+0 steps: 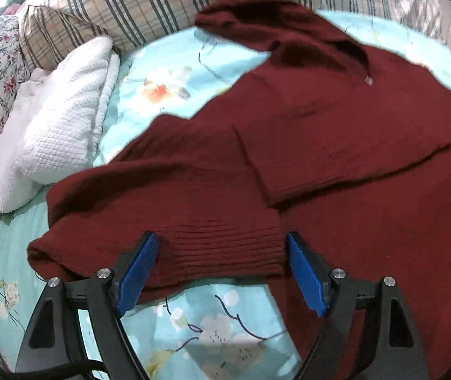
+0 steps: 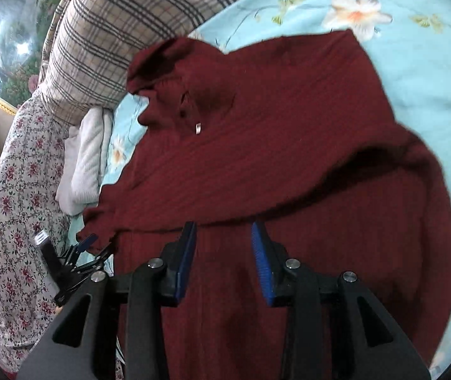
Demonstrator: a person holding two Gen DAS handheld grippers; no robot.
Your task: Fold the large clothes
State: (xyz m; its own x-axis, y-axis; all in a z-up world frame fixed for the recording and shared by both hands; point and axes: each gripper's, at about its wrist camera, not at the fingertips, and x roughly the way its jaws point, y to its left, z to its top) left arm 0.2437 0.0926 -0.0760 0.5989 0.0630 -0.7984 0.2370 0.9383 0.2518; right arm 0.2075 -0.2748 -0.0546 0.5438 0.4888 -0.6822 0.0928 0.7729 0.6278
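Two hand-held grippers are over one dark red knitted sweater (image 1: pixel 320 126) spread on a bed. In the left wrist view the sweater fills the centre and right of the frame, lying on a turquoise floral bedsheet (image 1: pixel 168 72); one sleeve is folded across the body, and its ribbed cuff (image 1: pixel 225 247) sits at lower centre. The left gripper (image 1: pixel 222 253) has its blue pads standing wide apart, one on either side of that cuff; the pads do not press on the knit, so nothing is gripped. In the right wrist view the sweater occupies the centre and lower part of the frame, with the collar and a small pale tag (image 2: pixel 197 128) toward upper centre. The right gripper (image 2: pixel 223 237) has its pads moderately parted above the red fabric, just below a folded edge that runs across mid-frame; no cloth is caught between them. The left gripper also appears in this view at lower left, beside the sweater's sleeve end. A striped and checked pillow (image 1: pixel 130 3) lies along the top of the left wrist view, a white waffle-textured folded cloth (image 1: pixel 57 126) rests at mid-left against the sheet, and a floral-print quilt (image 2: pixel 19 190) runs down the left edge of the right wrist view. Both views are slightly blurred.
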